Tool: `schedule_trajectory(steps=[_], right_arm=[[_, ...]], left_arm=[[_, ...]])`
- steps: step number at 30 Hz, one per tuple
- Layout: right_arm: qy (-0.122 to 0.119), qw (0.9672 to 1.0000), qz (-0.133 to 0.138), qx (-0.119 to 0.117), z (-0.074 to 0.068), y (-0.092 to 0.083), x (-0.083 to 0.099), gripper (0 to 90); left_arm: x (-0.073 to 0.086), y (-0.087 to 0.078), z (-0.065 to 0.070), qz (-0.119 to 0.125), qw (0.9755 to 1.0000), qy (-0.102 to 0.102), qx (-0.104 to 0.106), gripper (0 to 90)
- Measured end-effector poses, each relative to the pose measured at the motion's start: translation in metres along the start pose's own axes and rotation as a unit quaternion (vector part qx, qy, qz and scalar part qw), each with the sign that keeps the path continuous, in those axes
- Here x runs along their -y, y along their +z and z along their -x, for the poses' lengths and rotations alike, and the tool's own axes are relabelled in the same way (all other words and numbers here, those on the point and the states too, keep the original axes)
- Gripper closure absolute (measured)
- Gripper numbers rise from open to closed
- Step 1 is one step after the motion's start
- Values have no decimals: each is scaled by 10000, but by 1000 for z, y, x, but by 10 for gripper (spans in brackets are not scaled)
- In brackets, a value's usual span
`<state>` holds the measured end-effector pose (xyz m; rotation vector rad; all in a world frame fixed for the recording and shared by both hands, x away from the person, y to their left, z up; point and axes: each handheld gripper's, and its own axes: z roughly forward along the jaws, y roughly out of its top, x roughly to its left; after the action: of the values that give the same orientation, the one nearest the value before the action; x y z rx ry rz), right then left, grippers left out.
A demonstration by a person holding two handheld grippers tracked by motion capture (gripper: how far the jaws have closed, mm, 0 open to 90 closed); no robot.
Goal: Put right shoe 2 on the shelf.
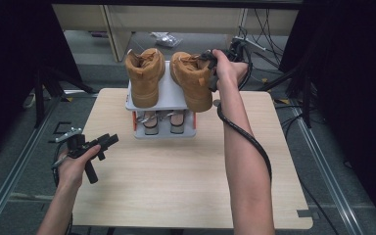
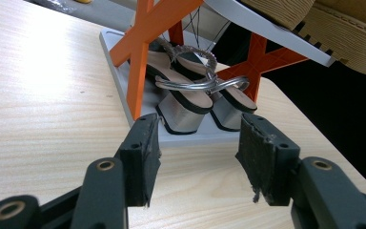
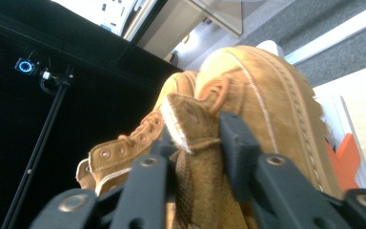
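Two tan boots stand on the top shelf of a small grey rack (image 1: 169, 93) with orange supports, the left boot (image 1: 145, 76) and the right boot (image 1: 193, 81). My right gripper (image 1: 208, 58) is at the right boot's opening. In the right gripper view its jaws (image 3: 195, 143) straddle the boot's tongue (image 3: 190, 119) and stand open, with slack showing beside the laces. A pair of silver-strapped sandals (image 2: 186, 95) sits on the lower shelf. My left gripper (image 1: 108, 140) hovers over the table's left side. It is open and empty (image 2: 198, 162) and faces the rack.
The light wooden table (image 1: 176, 186) stretches from the rack toward me. Black cable trails from my right gripper along the forearm (image 1: 245, 132). Dark stands and cables ring the table on the grey floor, and a beige cabinet (image 1: 176, 19) stands beyond.
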<state>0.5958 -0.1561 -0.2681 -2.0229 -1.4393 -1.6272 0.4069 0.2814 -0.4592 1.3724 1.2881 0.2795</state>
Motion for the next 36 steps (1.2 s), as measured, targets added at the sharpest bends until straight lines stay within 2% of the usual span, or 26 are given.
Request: schedule_trajectory(steps=[5,9,12,18,23,27,28,30,32,33,34,36], right_arm=[[-267,9996,-78,-59,-2,0,-3,620],[-375,9992,23,-118,-3,-2,-2,529],[-569,9983,99,-121,-6,-7,-1,494],[-880,9959,196,-104,-10,-22,1,471],[-955,9948,324,-123,1,-39,5,471],[-1000,9942,366,-162,11,-56,10,524],[-1167,9922,411,-138,15,-60,11,547],[-1148,9924,427,-132,20,-69,15,629],[-1237,9916,364,-64,27,-76,21,721],[-1415,9894,328,-34,33,-79,23,765],[-1326,9909,236,-52,36,-82,28,798],[-1482,9888,153,25,46,-86,37,852]], left_arm=[[1,1,0,-26,10000,-9,6,481],[1,1,1,-18,10000,0,7,481],[1,1,1,-19,10000,0,1,481],[1,0,0,-24,10000,9,-10,481],[1,-1,0,-11,10000,-1,-21,481],[1,-1,0,14,10000,5,-30,481],[1,-1,0,22,10000,11,-22,482],[1,-2,1,24,10000,16,-29,482],[1,-2,1,13,10000,18,-34,483],[1,-2,1,6,10000,19,-39,483],[1,-2,1,5,10000,15,-42,483],[2,-2,1,2,10000,19,-41,483]])
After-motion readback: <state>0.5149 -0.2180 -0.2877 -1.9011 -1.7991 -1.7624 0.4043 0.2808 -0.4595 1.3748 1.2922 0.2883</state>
